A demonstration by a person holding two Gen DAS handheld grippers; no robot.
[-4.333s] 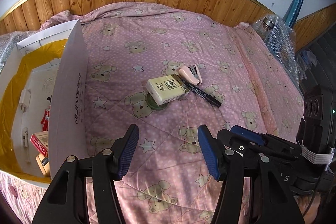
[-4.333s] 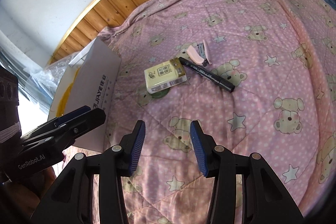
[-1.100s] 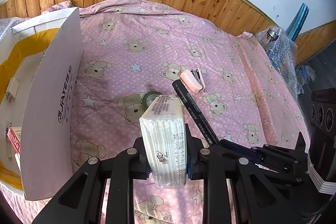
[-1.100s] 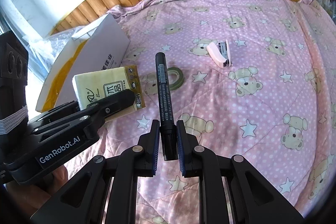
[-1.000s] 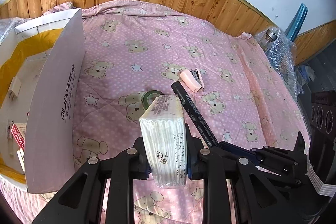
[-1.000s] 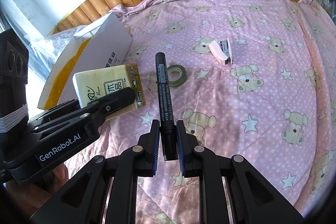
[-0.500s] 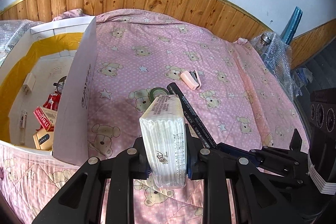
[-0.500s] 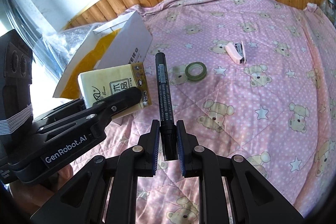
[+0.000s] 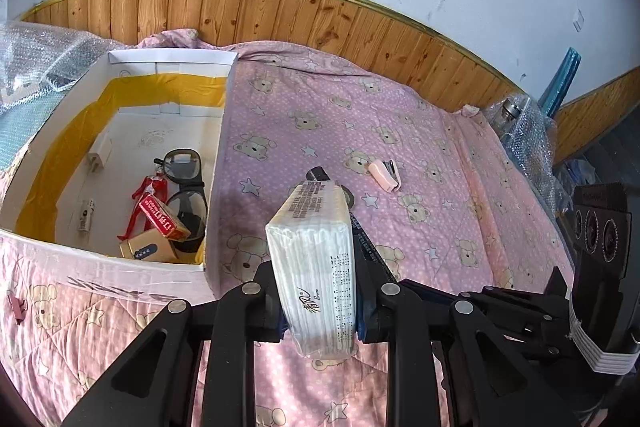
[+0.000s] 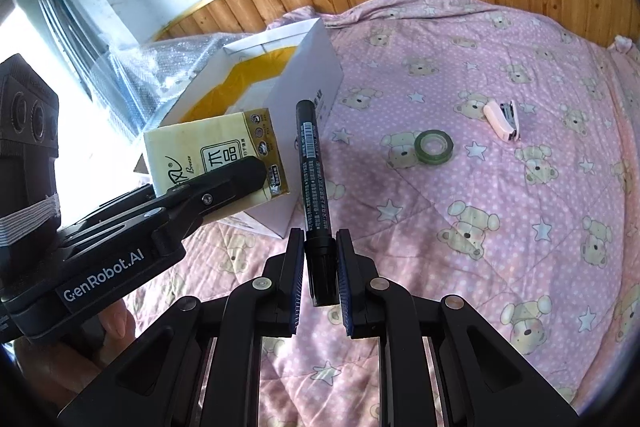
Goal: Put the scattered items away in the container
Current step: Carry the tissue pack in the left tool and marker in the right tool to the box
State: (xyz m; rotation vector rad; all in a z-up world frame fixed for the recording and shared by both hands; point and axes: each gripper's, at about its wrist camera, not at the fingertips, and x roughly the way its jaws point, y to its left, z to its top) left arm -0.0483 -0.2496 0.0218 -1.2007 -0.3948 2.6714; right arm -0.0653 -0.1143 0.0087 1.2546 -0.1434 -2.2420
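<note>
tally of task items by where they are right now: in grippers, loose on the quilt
In grippers: 2, tissue pack in left gripper, black marker in right gripper
Loose on quilt: 2, green tape roll, pink stapler
Total: 4

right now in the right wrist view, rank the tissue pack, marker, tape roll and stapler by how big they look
1. tissue pack, held close to the camera
2. marker, also close, so its rank over the far items is apparent only
3. tape roll and pink stapler: look alike
</note>
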